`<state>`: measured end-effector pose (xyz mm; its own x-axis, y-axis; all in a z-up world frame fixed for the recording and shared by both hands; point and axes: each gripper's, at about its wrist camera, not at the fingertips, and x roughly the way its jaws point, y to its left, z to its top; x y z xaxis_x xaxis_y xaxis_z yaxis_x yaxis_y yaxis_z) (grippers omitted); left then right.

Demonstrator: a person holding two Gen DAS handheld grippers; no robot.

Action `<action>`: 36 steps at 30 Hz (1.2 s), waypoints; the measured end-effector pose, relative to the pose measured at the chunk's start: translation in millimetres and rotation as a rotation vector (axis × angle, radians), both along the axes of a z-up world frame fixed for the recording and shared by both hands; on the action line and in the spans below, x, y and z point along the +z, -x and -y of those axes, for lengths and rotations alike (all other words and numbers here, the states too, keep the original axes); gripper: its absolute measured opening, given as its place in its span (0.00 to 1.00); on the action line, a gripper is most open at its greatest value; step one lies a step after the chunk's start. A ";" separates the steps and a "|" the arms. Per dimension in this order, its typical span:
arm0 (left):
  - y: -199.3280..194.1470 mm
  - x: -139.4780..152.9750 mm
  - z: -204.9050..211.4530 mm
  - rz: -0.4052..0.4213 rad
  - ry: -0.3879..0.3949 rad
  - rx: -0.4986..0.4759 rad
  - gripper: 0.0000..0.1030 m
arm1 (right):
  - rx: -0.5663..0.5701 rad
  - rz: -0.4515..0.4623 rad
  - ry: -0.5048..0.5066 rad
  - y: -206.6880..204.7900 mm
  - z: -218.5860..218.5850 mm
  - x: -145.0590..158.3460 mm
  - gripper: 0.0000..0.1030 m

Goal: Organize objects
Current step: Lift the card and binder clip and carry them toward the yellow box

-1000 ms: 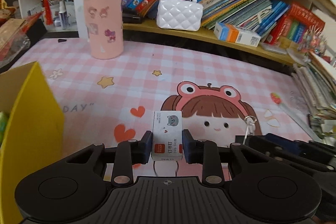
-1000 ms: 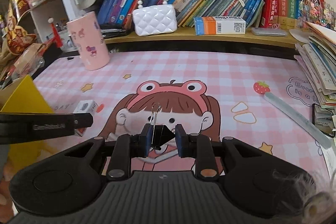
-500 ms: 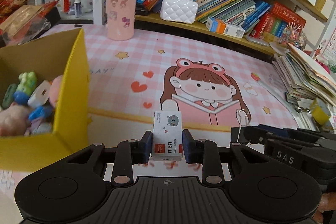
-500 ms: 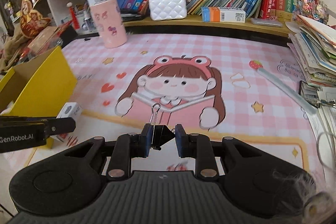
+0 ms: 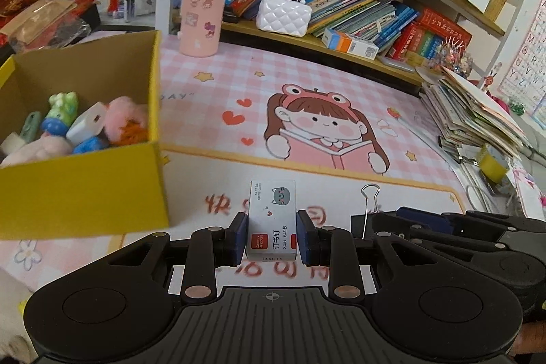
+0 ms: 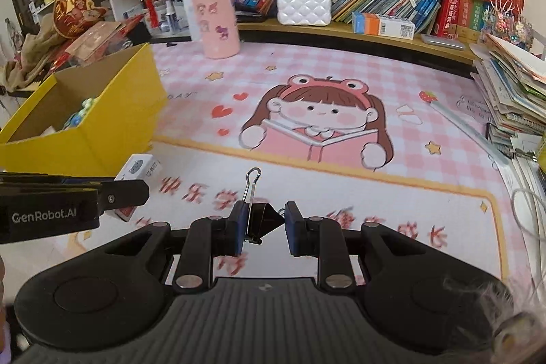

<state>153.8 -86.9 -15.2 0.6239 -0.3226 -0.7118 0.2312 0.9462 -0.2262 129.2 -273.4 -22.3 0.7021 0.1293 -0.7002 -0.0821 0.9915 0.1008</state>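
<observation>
Left tool [image 5: 272,237] clamped on white staple box [image 5: 272,220], right tool [image 6: 262,227] pinching black binder clip [image 6: 261,215], yellow box [image 5: 82,186] at 10 o'clock, pink desk mat [image 6: 341,63] beneath

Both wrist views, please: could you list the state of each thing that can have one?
Left tool: shut on the staple box, held upright.
Right tool: shut on the binder clip, one wire handle up.
Yellow cardboard box: open-topped, holding small toys.
White quilted purse: closed, upright on shelf.
</observation>
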 end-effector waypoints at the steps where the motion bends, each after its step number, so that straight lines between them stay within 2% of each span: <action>1: 3.9 -0.2 -4.3 -0.001 0.003 0.001 0.27 | 0.002 -0.001 0.003 4.6 -5.6 0.4 0.22; 9: 42.4 -5.0 -50.9 -0.028 0.008 0.025 0.27 | 0.029 -0.026 0.010 41.5 -54.7 -1.2 0.22; 19: 97.1 -11.4 -116.7 -0.065 0.009 0.113 0.27 | 0.140 -0.054 0.009 88.5 -126.2 -9.1 0.22; 28: 134.7 -6.9 -166.3 -0.041 0.008 0.198 0.27 | 0.223 -0.041 0.002 113.5 -177.3 -8.1 0.22; 36: 148.3 3.7 -193.3 -0.001 0.014 0.239 0.27 | 0.249 -0.016 0.003 120.1 -205.0 0.7 0.22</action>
<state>5.5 106.5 -11.5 0.6828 -0.1752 -0.7093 0.0005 0.9709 -0.2393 9.1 -68.4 -21.6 0.6376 0.2946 -0.7118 -0.3219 0.9413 0.1013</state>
